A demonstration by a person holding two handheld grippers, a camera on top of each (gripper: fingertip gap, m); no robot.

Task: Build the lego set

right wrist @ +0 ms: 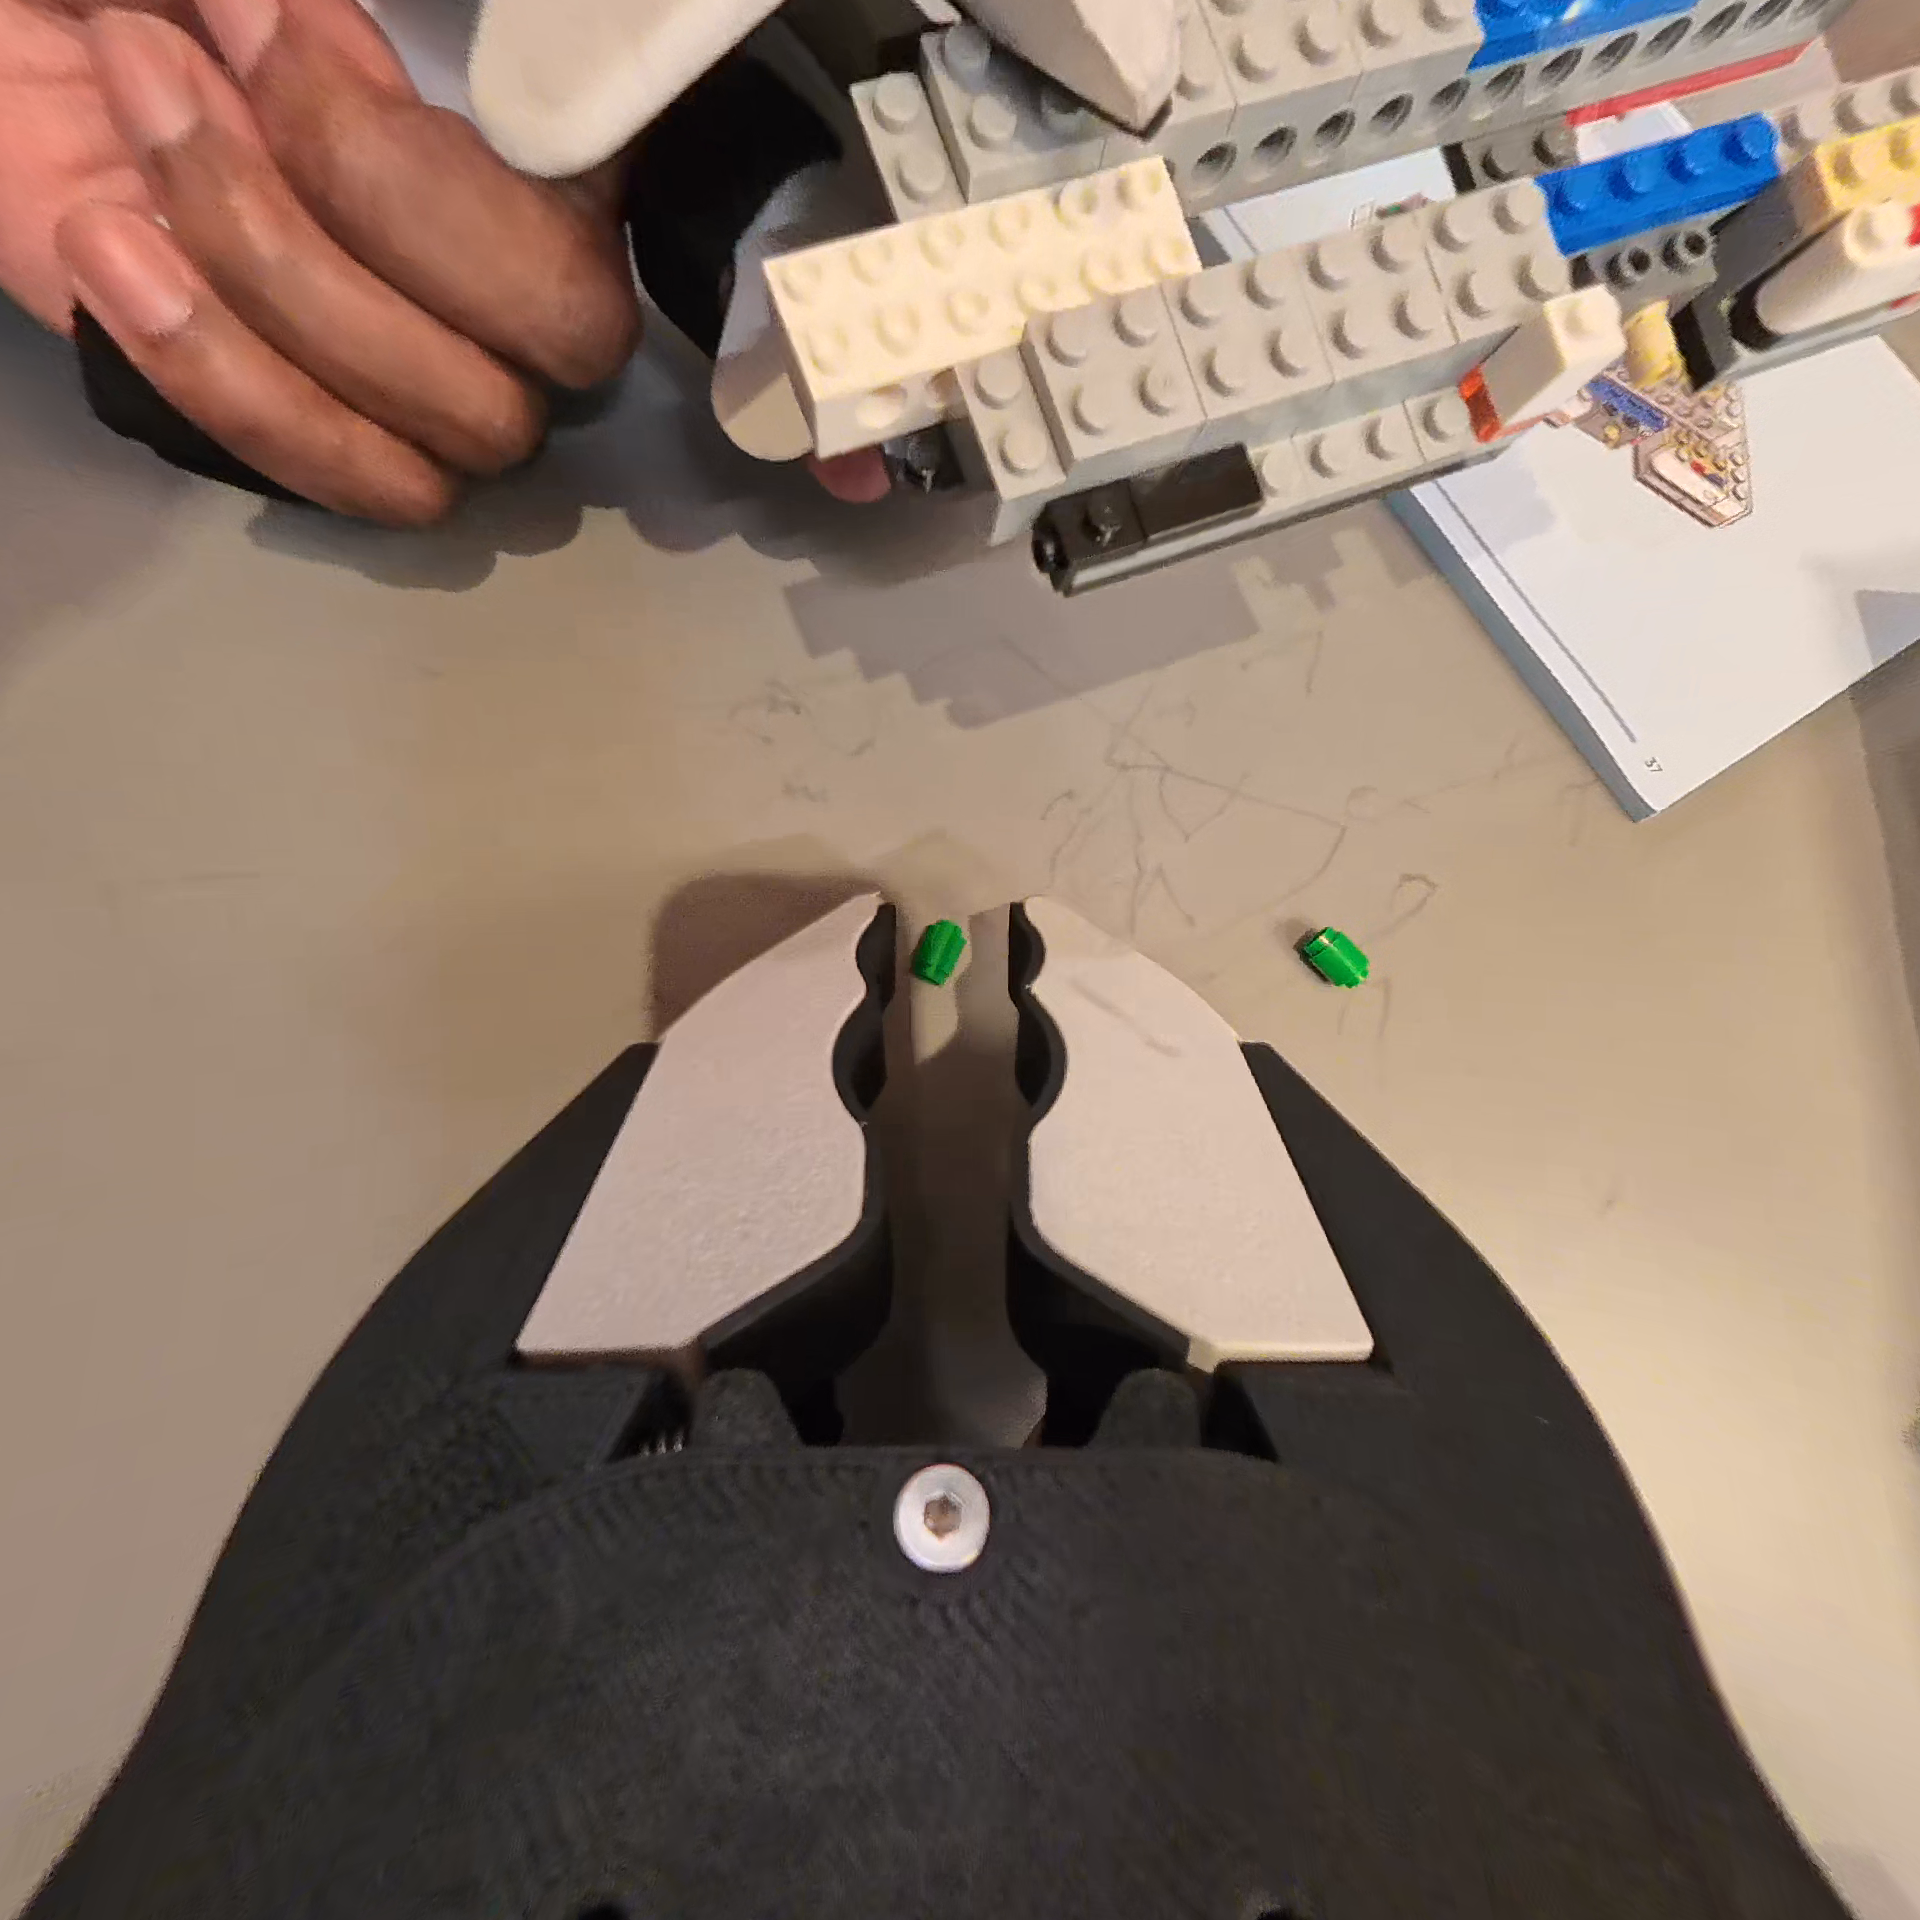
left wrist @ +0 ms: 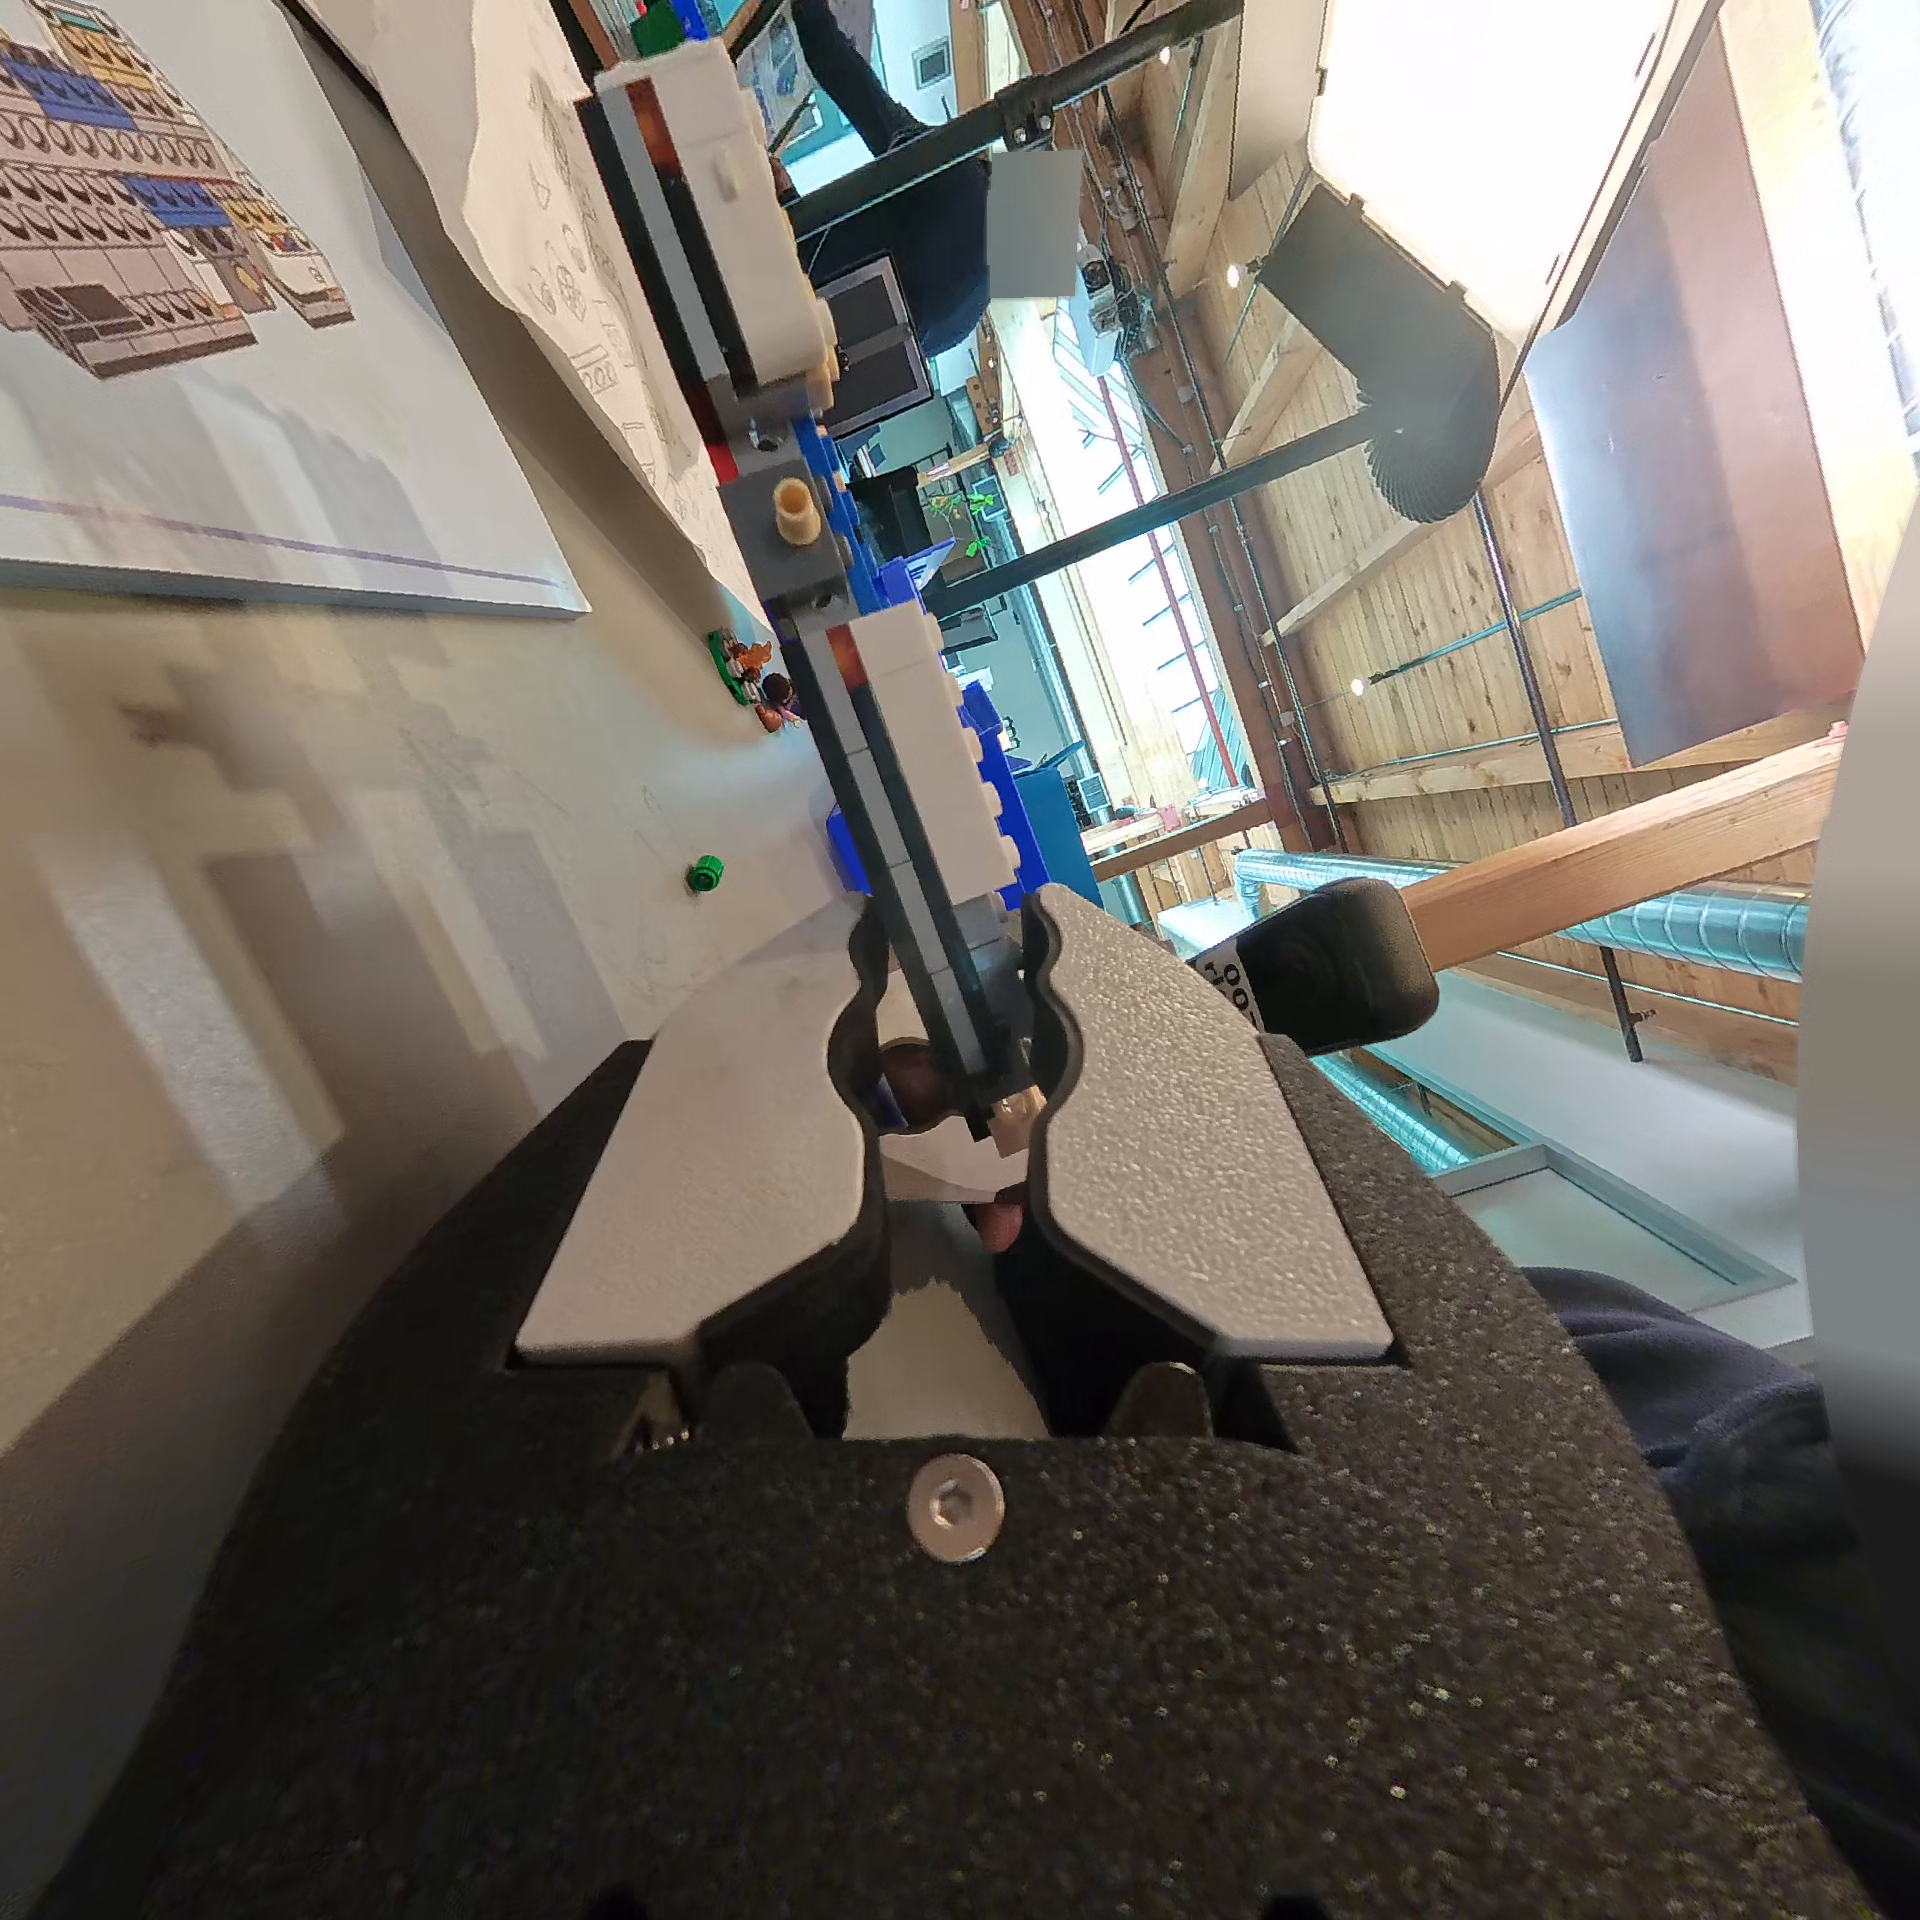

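Between the fingertips of the right gripper (right wrist: 951,940) a small green round brick (right wrist: 938,951) lay on the beige table (right wrist: 416,831). The jaws stood apart around it: there was a clear gap to the right pad and a thin one to the left, so neither pressed on it. A second green round brick (right wrist: 1333,957) lay on the table off to the right, well clear of the fingers. Farther on, a hand (right wrist: 301,260) rested on the table at the upper left, and an open instruction booklet (right wrist: 1662,644) lay at the right.

Beyond the bricks, the left gripper (left wrist: 951,1003) held a long brick model (left wrist: 914,790) of grey, white, blue and black pieces. Its jaws were clamped on the narrow near end of the model, with the rest reaching away from the camera and raised above the table, where it cast a stepped shadow. In the left wrist view one green brick (left wrist: 704,875) showed on the table past the fingers, then a small green plate with tiny figures (left wrist: 750,675), and farthest off, printed sheets (left wrist: 582,208).
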